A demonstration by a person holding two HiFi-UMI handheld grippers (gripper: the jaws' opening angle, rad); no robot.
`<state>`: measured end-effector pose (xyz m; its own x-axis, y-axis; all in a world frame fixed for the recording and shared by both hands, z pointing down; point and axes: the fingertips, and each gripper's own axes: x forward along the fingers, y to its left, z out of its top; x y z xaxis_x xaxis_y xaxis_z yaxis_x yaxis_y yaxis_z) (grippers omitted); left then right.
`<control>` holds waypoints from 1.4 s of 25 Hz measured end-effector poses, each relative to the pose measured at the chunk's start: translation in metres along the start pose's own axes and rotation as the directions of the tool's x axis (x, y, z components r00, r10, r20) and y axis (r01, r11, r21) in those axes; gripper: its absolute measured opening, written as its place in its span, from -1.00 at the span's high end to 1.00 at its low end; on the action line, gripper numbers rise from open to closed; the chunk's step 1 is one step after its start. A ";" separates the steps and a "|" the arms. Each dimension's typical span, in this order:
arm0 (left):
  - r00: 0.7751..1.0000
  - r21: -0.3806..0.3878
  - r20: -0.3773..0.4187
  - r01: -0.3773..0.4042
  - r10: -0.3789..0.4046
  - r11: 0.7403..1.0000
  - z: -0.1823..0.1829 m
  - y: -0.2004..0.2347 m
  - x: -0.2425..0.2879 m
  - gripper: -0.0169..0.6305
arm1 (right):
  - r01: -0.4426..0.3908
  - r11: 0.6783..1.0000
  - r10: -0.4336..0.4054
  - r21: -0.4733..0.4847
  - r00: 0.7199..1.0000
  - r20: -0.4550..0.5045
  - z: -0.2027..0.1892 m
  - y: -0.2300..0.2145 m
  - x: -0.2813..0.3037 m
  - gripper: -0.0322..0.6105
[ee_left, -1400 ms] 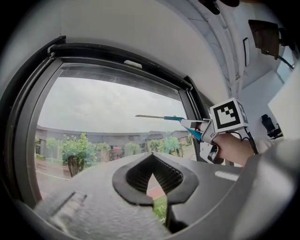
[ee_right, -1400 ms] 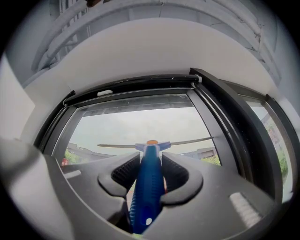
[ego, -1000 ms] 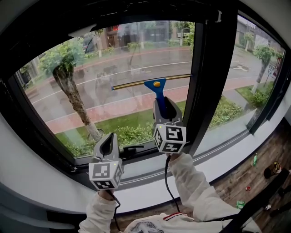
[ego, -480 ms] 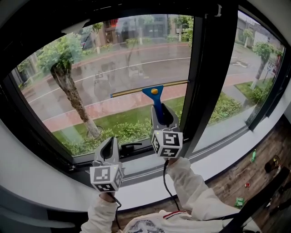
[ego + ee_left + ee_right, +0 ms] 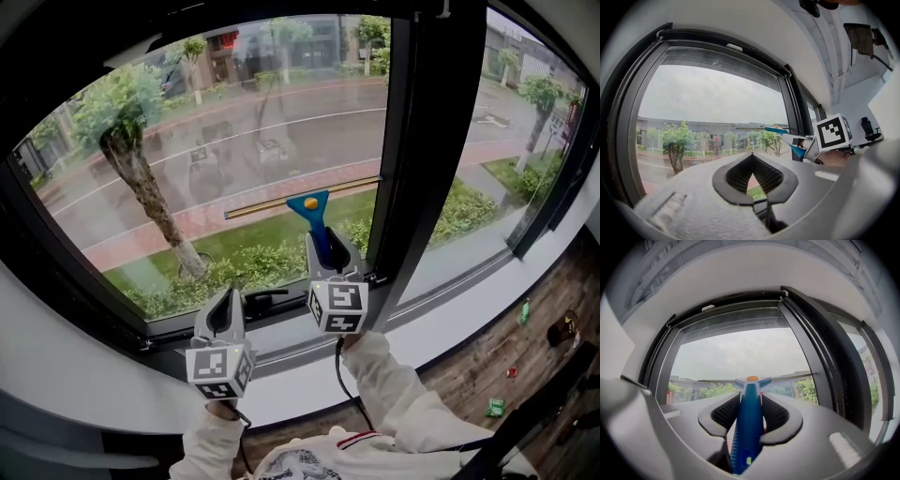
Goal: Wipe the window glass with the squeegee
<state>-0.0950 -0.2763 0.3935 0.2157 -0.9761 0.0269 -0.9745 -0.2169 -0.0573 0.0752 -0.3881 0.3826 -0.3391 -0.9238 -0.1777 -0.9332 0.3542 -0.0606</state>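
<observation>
We are losing the lower handle of the squeegee (image 5: 310,204) inside the right gripper (image 5: 331,244). In the right gripper view, its bottom end is running behind the gripper's body. We are failing to name the small green and red bits (image 5: 495,407) on the floor (image 5: 544,361), as they are too tiny. The bottom edge is cutting off both sleeves (image 5: 398,398).

- One squeegee (image 5: 309,208)
- Two grippers: left gripper (image 5: 225,307), right gripper (image 5: 330,248)
- Two window panes: big pane (image 5: 234,122), side pane (image 5: 497,131)
- One window handle (image 5: 265,302)
</observation>
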 end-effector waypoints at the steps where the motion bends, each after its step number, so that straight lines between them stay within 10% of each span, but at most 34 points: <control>1: 1.000 0.000 -0.005 0.000 0.000 1.000 -0.002 0.000 0.000 0.94 | -0.001 1.000 0.001 0.000 1.000 -0.009 -0.005 0.000 -0.001 0.45; 35: 0.994 -0.003 -0.108 0.013 -0.013 1.000 -0.045 -0.014 0.010 0.94 | -0.015 1.000 0.009 -0.024 0.978 -0.210 -0.132 -0.002 -0.038 0.45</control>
<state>-0.0816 -0.2828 0.4392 0.2202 -0.9660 0.1355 -0.9719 -0.2292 -0.0541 0.0744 -0.3729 0.5193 -0.3652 -0.9304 0.0318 -0.9307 0.3642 -0.0338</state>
